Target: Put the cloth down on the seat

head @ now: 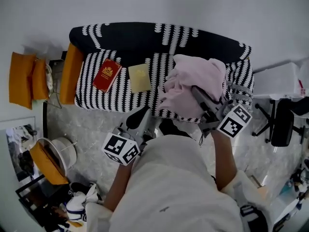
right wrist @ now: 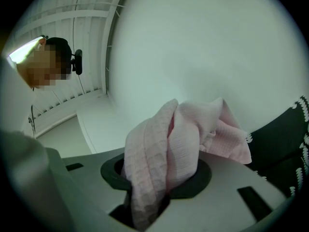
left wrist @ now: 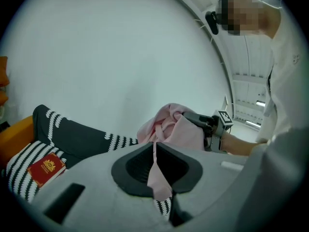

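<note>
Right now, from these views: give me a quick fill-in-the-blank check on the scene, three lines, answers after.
1. The left tool and the right tool are both clamped on the same ___ cloth.
2. In the head view, the red booklet lies to the ___ of the yellow pad.
3. The seat is striped black and ___.

Missing words: pink; left; white.

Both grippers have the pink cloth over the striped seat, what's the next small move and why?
Probably lower both grippers together. The left gripper and right gripper are each shut on the pink cloth, which hangs bunched above the right end of the seat; the red booklet and yellow item lie further left, so that spot looks free.
</note>
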`<state>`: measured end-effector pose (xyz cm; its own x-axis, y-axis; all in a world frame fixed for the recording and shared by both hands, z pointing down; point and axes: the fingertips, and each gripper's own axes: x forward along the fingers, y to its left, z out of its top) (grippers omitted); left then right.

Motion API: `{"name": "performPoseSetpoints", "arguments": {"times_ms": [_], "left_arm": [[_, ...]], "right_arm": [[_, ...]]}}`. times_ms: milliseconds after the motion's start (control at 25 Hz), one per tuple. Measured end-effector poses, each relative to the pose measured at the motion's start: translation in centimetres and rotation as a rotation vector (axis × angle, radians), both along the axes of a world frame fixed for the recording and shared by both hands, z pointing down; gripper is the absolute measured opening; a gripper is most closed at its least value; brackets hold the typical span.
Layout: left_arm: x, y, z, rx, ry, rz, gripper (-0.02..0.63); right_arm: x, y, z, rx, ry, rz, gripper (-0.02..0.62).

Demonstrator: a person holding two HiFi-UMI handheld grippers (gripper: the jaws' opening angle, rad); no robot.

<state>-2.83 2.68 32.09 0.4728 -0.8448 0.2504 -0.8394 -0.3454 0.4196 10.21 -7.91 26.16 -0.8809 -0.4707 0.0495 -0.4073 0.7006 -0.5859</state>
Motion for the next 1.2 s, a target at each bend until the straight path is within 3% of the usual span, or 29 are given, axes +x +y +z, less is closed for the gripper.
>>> {"name": "performPoseSetpoints", "arguments": {"times_ms": [480, 1200], "left_arm": [[0.9, -2.4, 1.0, -0.040, 0.007, -0.094, 0.029], [2.2, -4.6, 2.4, -0.098, 0.013, -0.146, 0.029]], "right_arm": [[0.4, -5.2, 4.7, -0.030, 0.092, -0.049, 0.163], [1.0, -9.2, 16.6, -0.151, 0.256, -0.056, 0.163]]}}
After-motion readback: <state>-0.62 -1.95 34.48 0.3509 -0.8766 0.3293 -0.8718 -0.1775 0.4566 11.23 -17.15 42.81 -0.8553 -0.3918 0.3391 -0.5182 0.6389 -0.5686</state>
